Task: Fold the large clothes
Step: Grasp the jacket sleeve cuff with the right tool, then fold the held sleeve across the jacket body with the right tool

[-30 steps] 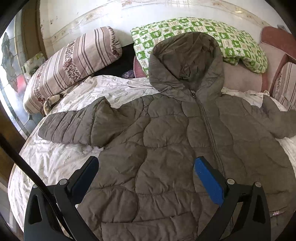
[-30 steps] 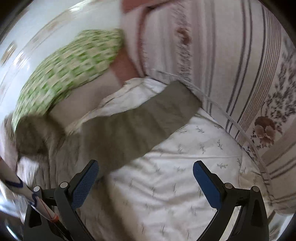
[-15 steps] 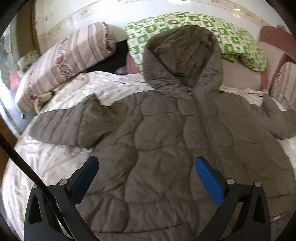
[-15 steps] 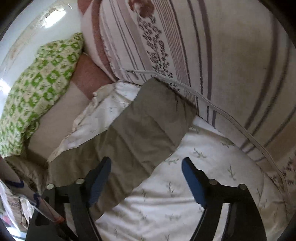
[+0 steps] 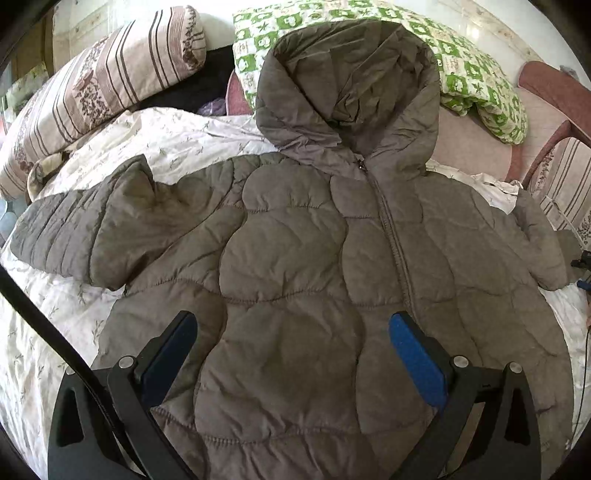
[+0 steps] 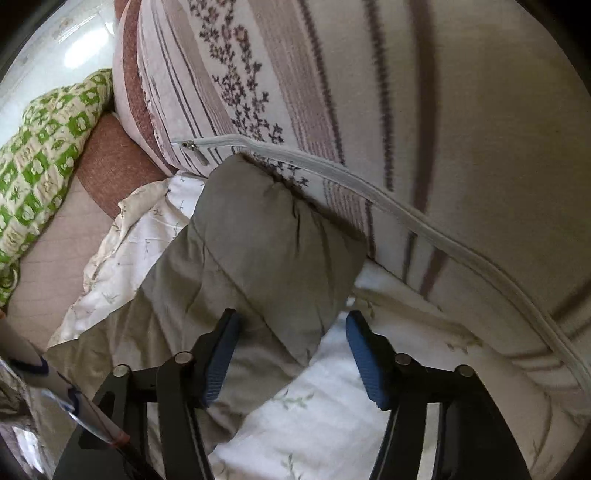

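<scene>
Jacket (image 5: 295, 258), puffy, soft and light, lay face-up across the bed (image 5: 48, 314). Left hand-held gripper (image 5: 291, 354) hung wide over its hem. Right hand-held gripper (image 6: 291, 354), jaws just narrowing, straddled the sleeve cuff (image 6: 273, 251), the likely grasp point, not yet pinching.

Floral bedsheet (image 5: 177, 129), striped pillow (image 5: 110, 74), white wall (image 5: 498, 22)

The left gripper (image 5: 291, 350) points steeply down, jaws spread wide, nothing between them. The right gripper (image 6: 291, 347), also angled down, has just been closing (a sleeve edge sits toward its seven-o'clock pad, not yet pinched).
</scene>
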`<state>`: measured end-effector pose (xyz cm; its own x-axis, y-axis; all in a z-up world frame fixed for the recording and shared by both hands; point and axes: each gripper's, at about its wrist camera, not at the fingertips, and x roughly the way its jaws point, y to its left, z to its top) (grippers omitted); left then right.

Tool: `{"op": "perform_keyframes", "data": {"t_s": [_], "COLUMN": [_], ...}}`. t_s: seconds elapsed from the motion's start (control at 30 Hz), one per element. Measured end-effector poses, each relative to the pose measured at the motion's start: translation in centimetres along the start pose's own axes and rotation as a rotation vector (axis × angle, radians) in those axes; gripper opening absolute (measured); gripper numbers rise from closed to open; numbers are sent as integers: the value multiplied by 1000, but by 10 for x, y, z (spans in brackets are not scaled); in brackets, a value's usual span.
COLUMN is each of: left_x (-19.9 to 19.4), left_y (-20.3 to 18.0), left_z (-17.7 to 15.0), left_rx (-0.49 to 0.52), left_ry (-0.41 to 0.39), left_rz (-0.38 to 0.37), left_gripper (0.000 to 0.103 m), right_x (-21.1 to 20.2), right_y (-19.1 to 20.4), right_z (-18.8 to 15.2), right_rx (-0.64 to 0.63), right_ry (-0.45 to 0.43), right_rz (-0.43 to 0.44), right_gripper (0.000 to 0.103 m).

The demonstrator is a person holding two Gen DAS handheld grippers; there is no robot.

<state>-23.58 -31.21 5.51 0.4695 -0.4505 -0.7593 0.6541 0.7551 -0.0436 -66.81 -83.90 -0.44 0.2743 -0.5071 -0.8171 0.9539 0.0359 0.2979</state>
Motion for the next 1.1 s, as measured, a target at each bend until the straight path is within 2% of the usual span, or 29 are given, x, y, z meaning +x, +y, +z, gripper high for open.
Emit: {"op": "perform_keyframes", "data": {"t_s": [0.03,0.1,0.17,0.37,0.5,0.67,0.83,0.97,1.1], "left_x": [0,-1,-2,-8,-8,-14,-23,-28,-35], "left_y": [0,-1,-1,2,-1,9,31,47,63], "left_z": [0,-1,0,0,2,5,12,15,19], "left_rx": [2,6,8,-5,13,-19,-76,-119,-144], "left_ry": [-4,-7,-12,-24,-4,-7,-15,-12,-28], "left_rz": [-2,0,8,1,-7,-2,6,1,19], "left_gripper": [103,103,103,103,103,103,103,103,103], "right_x": [1,-3,-18,-84,-146,-229,-287,-306,-303], "right_y": [2,4,2,24,58,126,198,252,298], "right_z": [0,0,0,5,7,-10,-50,-89,-133], "right_rx": [-20,-41,-19,-71,-131,-249,-360,-433,-503], "right_ry": [-6,-31,-75,-197,-275,-342,-328,-276,-203], "right_rz": [3,-2,36,71,152,318,493,605,671], "right_gripper": [28,18,14,13,13,13,13,13,13]}}
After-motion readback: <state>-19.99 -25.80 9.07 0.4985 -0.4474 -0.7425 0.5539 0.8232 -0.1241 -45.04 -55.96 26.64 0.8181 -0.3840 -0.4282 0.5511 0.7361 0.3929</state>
